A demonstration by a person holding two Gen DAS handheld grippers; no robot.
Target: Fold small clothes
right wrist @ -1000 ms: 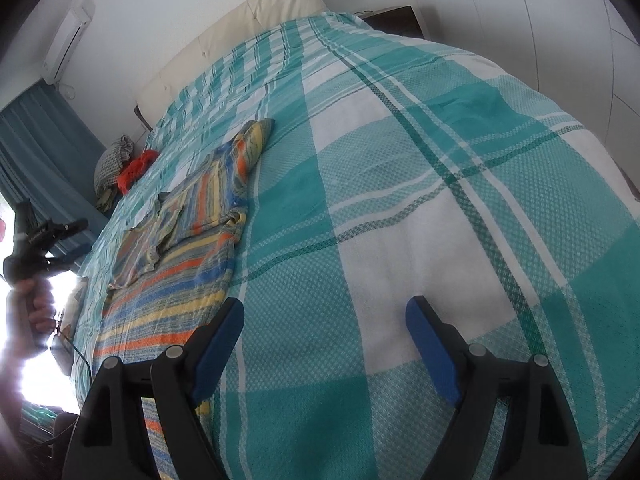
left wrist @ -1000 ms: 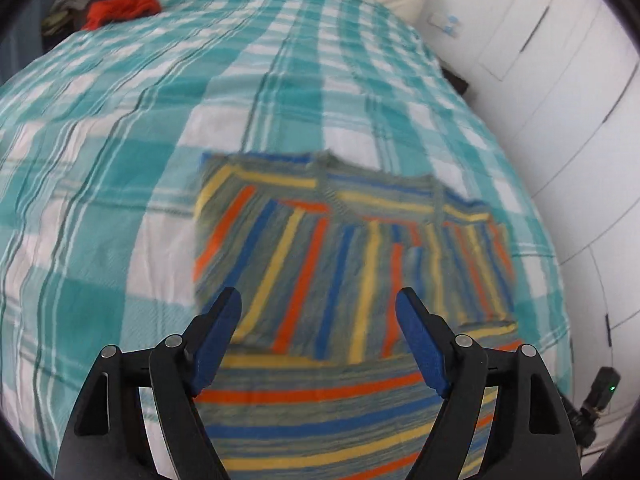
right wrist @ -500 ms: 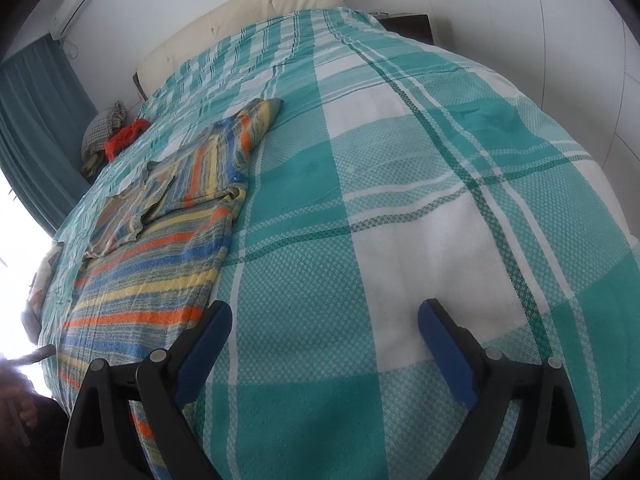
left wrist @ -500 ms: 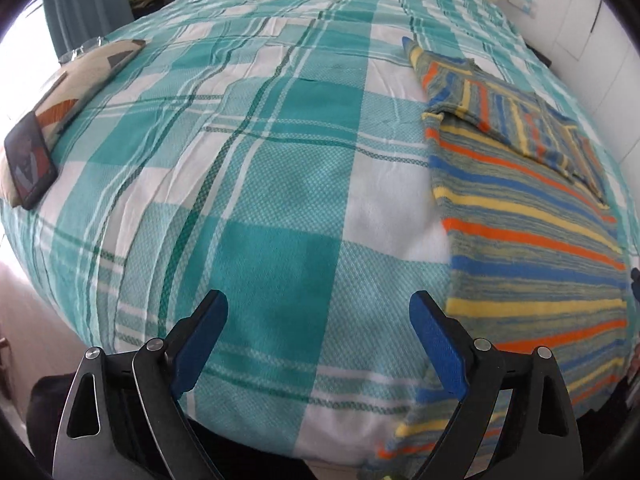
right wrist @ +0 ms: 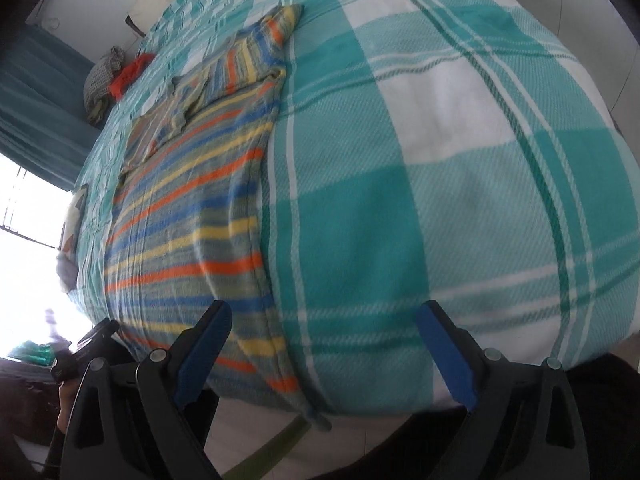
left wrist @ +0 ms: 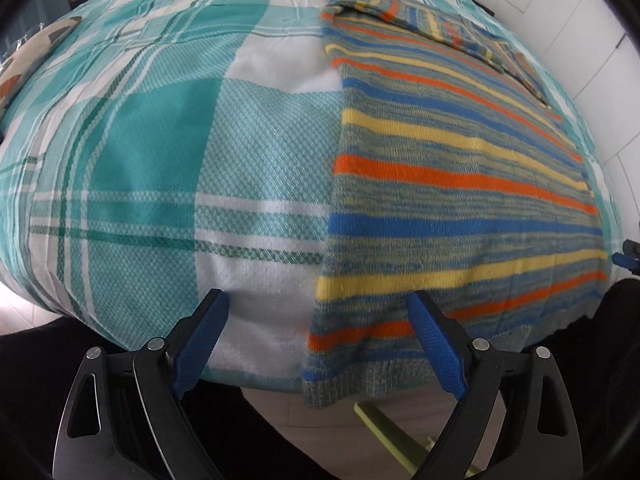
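Observation:
A striped knit sweater (left wrist: 460,184) in blue, orange, yellow and grey lies flat on the bed, its hem hanging over the near edge and its sleeves folded across the far end. In the right wrist view the sweater (right wrist: 192,208) lies left of centre. My left gripper (left wrist: 320,312) is open and empty, just off the bed edge at the sweater's bottom left corner. My right gripper (right wrist: 324,320) is open and empty, at the bed edge by the sweater's bottom right corner. The left gripper (right wrist: 80,352) shows at the lower left of the right wrist view.
The bed has a teal and white plaid cover (left wrist: 160,140). A patterned cushion (left wrist: 28,56) lies at its left side. A pile with a red cloth (right wrist: 128,72) sits by the headboard. White cupboard doors (left wrist: 592,40) stand on the right. A green strip (left wrist: 384,424) lies on the floor below.
Both grippers have come down and back to the bed's near edge, the left at the sweater's bottom left corner and the right at its bottom right. Both stayed open.

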